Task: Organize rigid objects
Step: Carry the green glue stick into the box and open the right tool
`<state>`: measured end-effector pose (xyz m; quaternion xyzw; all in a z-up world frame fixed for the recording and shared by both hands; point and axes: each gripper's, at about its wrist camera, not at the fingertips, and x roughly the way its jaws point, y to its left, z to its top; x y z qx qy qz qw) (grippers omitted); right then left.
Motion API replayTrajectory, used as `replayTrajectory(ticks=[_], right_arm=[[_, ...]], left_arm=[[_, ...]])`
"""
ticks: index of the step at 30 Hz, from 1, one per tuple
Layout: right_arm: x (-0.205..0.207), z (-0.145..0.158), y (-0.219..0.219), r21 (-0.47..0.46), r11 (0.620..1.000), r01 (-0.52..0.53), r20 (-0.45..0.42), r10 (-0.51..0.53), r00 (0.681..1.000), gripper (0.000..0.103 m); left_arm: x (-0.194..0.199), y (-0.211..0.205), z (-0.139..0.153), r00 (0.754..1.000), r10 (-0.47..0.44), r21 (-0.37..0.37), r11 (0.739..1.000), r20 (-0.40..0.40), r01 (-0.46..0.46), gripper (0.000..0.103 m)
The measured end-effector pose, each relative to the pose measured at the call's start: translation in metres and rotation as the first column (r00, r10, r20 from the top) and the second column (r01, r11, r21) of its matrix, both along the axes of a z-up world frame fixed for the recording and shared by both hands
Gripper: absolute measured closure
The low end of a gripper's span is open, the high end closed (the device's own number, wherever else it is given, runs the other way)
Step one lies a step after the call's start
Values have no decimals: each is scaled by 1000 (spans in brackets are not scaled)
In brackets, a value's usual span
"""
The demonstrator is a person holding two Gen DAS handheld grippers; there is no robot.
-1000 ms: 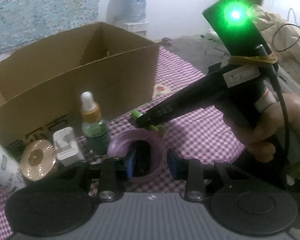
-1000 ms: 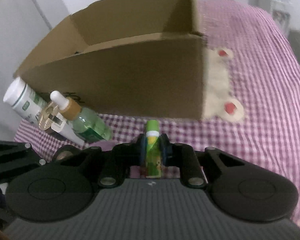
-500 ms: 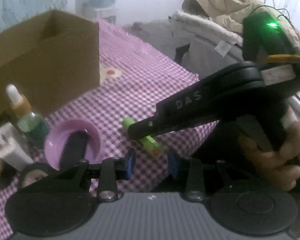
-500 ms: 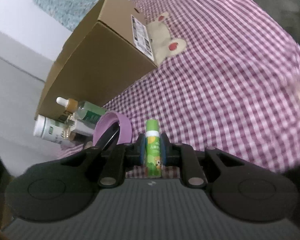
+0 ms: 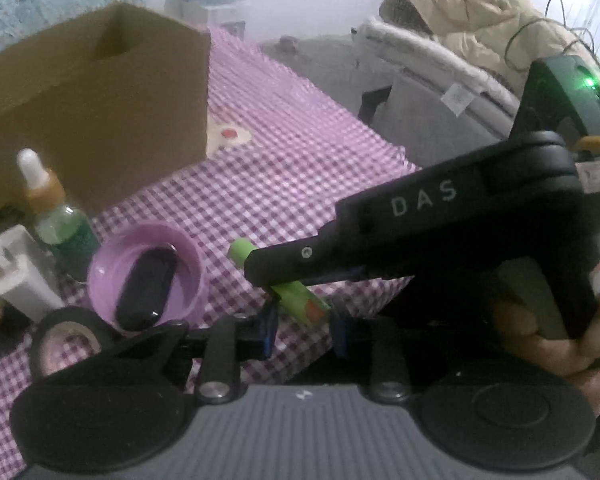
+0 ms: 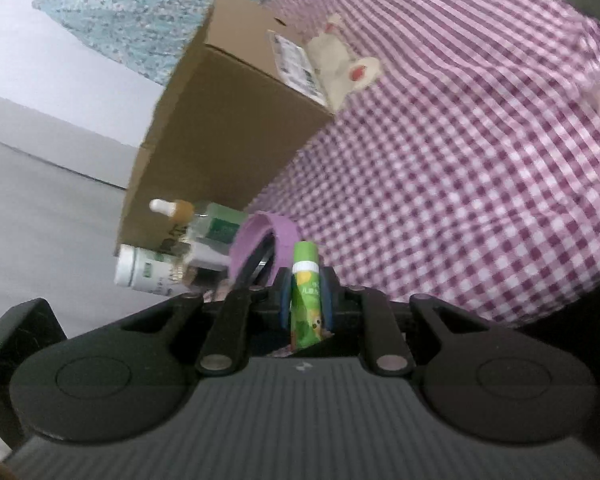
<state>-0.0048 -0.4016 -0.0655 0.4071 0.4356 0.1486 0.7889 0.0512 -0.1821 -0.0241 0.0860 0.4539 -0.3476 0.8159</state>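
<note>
The right gripper (image 6: 305, 305) is clamped on the green tube (image 6: 306, 296), held just above the checked bed (image 6: 460, 200) beside the purple bowl (image 5: 146, 276). The left gripper (image 5: 303, 326) is closing under the tube, apparently empty. Carry it level to the box (image 5: 100, 120); keep the grippers from colliding.

This was a home, most likely a bedroom: the things lay on a bed spread with a pink-and-white checked sheet (image 6: 480, 184). Beyond the bed's far edge a padded beige jacket (image 5: 472, 12) was heaped on other bedding against a white wall, and a floral blue cloth (image 6: 140, 12) hung behind a cardboard box (image 5: 96, 120).
</note>
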Motion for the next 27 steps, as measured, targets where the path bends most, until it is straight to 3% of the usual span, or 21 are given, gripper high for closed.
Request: replayTrajectory(ticks=[9, 14, 17, 22, 27], right_arm=[[16, 63, 36, -33, 997, -76, 136, 80, 987, 89], [58, 116, 82, -87, 978, -187, 245, 203, 948, 89], [94, 139, 113, -120, 961, -248, 281, 272, 920, 89], [170, 153, 161, -151, 931, -332, 238, 360, 902, 89], [249, 144, 203, -202, 909, -364, 125, 393, 911, 89]], left_arm=[[0, 45, 57, 989, 87, -92, 993, 122, -76, 76], [17, 83, 102, 965, 155, -105, 985, 211, -135, 76], [43, 109, 120, 949, 223, -101, 974, 223, -205, 76], [101, 148, 130, 928, 316, -81, 949, 196, -306, 76], [170, 171, 114, 913, 385, -22, 922, 132, -386, 75]])
